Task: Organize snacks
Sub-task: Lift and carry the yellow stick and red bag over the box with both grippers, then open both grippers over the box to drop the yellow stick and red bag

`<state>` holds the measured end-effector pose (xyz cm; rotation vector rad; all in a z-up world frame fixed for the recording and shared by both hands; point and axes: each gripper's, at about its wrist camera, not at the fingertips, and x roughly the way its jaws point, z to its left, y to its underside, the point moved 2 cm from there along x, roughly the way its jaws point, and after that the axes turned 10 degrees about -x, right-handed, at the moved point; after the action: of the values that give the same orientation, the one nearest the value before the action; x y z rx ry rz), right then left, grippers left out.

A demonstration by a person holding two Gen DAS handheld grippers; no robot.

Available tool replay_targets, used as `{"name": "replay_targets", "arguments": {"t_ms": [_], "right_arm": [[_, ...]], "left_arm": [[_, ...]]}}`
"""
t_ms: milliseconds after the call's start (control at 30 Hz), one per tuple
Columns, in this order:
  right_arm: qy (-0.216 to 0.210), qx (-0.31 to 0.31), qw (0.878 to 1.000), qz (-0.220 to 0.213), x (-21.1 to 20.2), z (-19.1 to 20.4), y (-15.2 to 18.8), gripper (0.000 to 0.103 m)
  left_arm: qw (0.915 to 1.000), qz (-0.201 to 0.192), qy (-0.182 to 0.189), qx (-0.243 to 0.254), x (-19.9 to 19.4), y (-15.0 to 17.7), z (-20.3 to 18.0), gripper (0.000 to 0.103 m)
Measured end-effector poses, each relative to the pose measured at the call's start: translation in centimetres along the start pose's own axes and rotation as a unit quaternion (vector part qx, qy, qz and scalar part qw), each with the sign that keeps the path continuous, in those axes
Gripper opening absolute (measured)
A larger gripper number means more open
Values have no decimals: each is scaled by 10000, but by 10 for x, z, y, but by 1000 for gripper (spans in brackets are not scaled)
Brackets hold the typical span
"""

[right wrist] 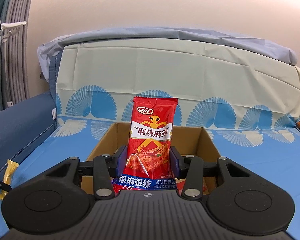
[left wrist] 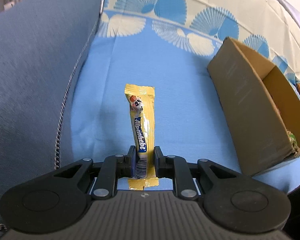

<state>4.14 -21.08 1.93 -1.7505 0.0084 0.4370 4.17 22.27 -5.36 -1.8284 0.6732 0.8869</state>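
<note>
My left gripper (left wrist: pixel 143 155) is shut on a yellow Alpenliebe candy stick (left wrist: pixel 140 118), which lies along the fingers above the blue sheet. The open cardboard box (left wrist: pixel 252 104) stands to its right. In the right wrist view my right gripper (right wrist: pixel 147 157) is shut on a red spicy snack packet (right wrist: pixel 151 138) and holds it upright over the cardboard box (right wrist: pixel 192 140). The yellow candy stick (right wrist: pixel 8 172) and a bit of the left gripper show at the far left edge of that view.
The box sits on a sofa seat covered with a blue and cream fan-patterned sheet (left wrist: pixel 170 46). A blue-grey armrest (left wrist: pixel 35 64) rises on the left. Some snacks (left wrist: pixel 293 140) lie inside the box. The sofa back (right wrist: pixel 170 70) and a wall stand behind.
</note>
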Motion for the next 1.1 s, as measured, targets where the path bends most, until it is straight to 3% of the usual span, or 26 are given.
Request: {"name": "replay_targets", "arguments": {"t_ms": [167, 400, 667, 967, 1033, 1100], "right_arm": [[183, 177, 9996, -89, -2, -10, -1, 46], [584, 526, 9967, -199, -3, -28, 1, 46], [866, 460, 9947, -323, -5, -37, 4, 46], [889, 410, 9946, -329, -4, -43, 7, 48], [867, 375, 9951, -273, -3, -42, 9, 51], [935, 251, 9952, -169, 0, -38, 9, 70]], "left_arm": [[9994, -301, 141, -17, -18, -9, -19, 19], [9952, -804, 541, 136, -46, -37, -74, 19], [9822, -1172, 1206, 839, -59, -56, -184, 19], [9630, -1463, 1891, 1248, -57, -69, -308, 20], [9552, -1495, 2079, 1482, -60, -63, -327, 26], [9519, -1514, 2094, 1649, -63, -53, -336, 60]]}}
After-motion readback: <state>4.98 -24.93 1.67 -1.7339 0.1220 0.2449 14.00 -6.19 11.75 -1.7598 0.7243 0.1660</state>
